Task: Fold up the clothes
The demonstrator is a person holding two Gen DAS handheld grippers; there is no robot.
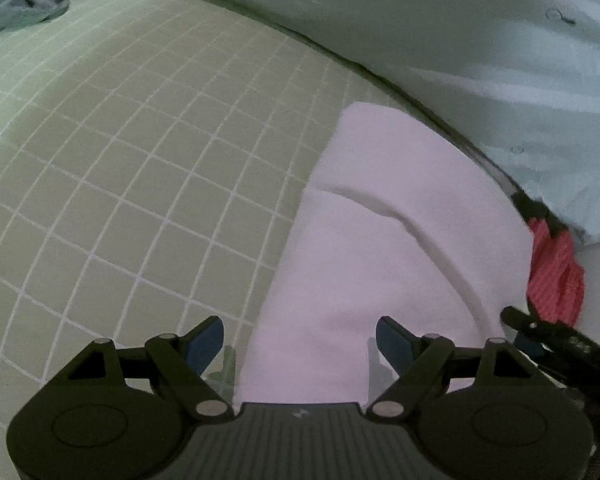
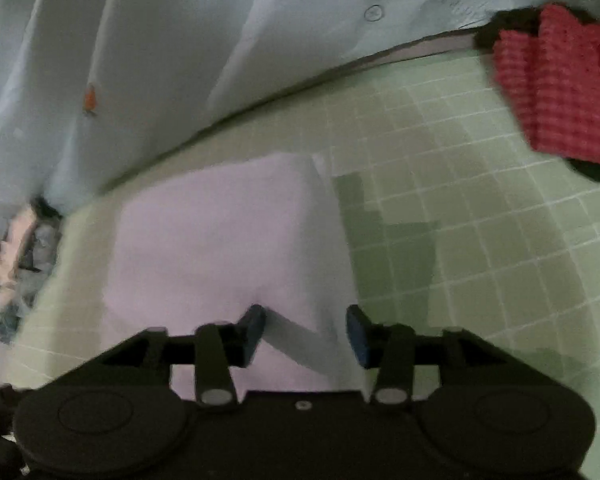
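Left wrist: left gripper (image 1: 300, 340) spread wide, nothing gripped, over near end of folded pale-pink garment (image 1: 380, 248), soft and smooth, lying by far edge of green gridded mat (image 1: 140, 160). Red waffle-knit cloth (image 1: 556, 276) at mat's edge.

Right wrist: right gripper (image 2: 306, 332) parted, holding nothing, above same garment (image 2: 228, 232). Pale-blue creased sheet (image 2: 180, 40) beyond mat (image 2: 480, 240). No legible writing.
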